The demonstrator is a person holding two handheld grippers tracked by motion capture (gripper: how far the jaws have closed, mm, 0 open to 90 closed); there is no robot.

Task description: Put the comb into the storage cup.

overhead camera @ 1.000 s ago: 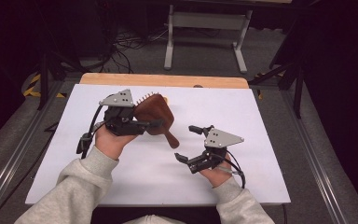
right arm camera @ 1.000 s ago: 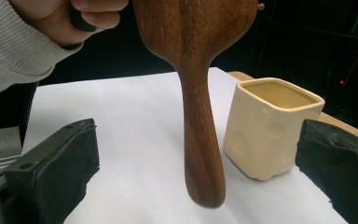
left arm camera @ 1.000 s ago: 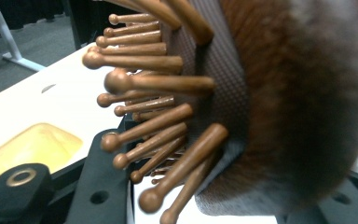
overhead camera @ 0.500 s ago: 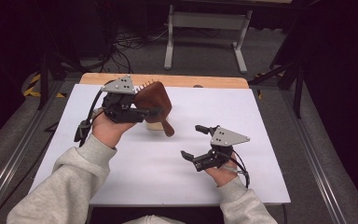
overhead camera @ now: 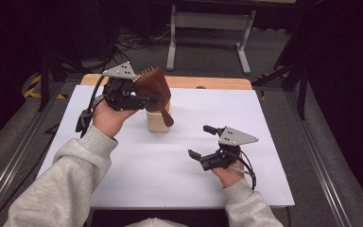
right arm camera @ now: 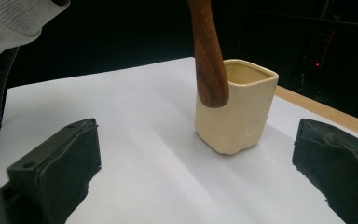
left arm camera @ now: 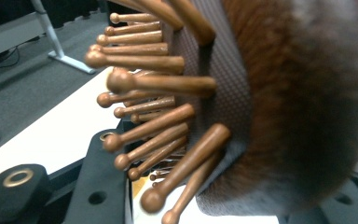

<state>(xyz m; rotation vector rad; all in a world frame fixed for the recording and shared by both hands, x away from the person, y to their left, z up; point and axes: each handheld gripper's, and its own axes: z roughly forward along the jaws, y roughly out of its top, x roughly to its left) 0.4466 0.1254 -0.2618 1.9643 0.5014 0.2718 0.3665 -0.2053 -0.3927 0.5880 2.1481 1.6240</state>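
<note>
The left claw point(overhead camera: 144, 97) is clenched on the head of a wooden hairbrush point(overhead camera: 153, 90), held in the upper left of the high view, above the white surface point(overhead camera: 170, 175). The hairbrush is dark reddish-brown, with a rounded, paddle-shaped head and a smooth handle point(overhead camera: 166, 116) that slopes down to the lower right, its rounded end hanging in front of the rim of a cream cup point(overhead camera: 157, 124). In the left gripper view the hairbrush point(left arm camera: 279, 107) takes up most of the frame: a polished brown back on the right, a dark woven cushion along its edge, and many wooden pins point(left arm camera: 168, 84) with ball tips pointing toward the left of the frame.

In the right gripper view the handle point(right arm camera: 209, 56) comes down from the top centre and its tip sits against the cup's near upper wall, just outside the opening; whether it touches the wall I cannot tell. The cup point(right arm camera: 235, 112) is square-walled with rounded corners, glossy pale yellow, standing upright on the surface right of centre.

The right claw point(overhead camera: 199, 140) is released, its 2 jaws spread wide with nothing between them, low over the surface in the lower right of the high view, well apart from the cup.
</note>
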